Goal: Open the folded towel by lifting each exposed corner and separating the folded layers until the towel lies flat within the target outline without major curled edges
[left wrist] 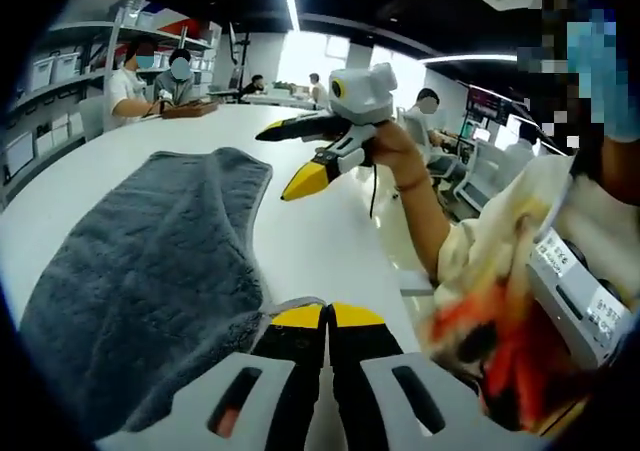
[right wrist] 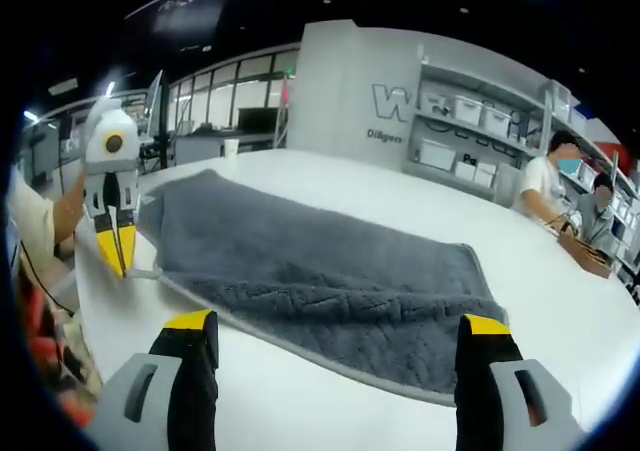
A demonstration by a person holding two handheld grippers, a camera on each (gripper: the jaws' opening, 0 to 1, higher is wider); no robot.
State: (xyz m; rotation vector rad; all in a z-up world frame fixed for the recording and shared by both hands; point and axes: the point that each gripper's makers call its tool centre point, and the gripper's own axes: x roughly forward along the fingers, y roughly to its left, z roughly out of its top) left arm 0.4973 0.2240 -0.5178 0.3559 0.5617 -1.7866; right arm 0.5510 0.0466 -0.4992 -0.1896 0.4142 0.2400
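Observation:
A grey towel [left wrist: 150, 271] lies spread on the white table [left wrist: 330, 231], with a fold along its near side in the right gripper view [right wrist: 320, 261]. My left gripper [left wrist: 328, 316] is shut on the towel's hemmed corner at the table edge. The right gripper view shows that same left gripper [right wrist: 117, 261] pointing down at the corner, jaws together. My right gripper [right wrist: 338, 323] is wide open, above the table in front of the towel's long hem, holding nothing. In the left gripper view the right gripper [left wrist: 285, 156] is held in a hand above the table, beside the towel's far corner.
Two people sit at the table's far side [left wrist: 178, 76] with a brown box. Shelves with white bins [right wrist: 450, 106] line the wall. The person's arm [left wrist: 420, 196] and patterned sleeve [left wrist: 490, 291] are at the right, next to a white device [left wrist: 575, 286].

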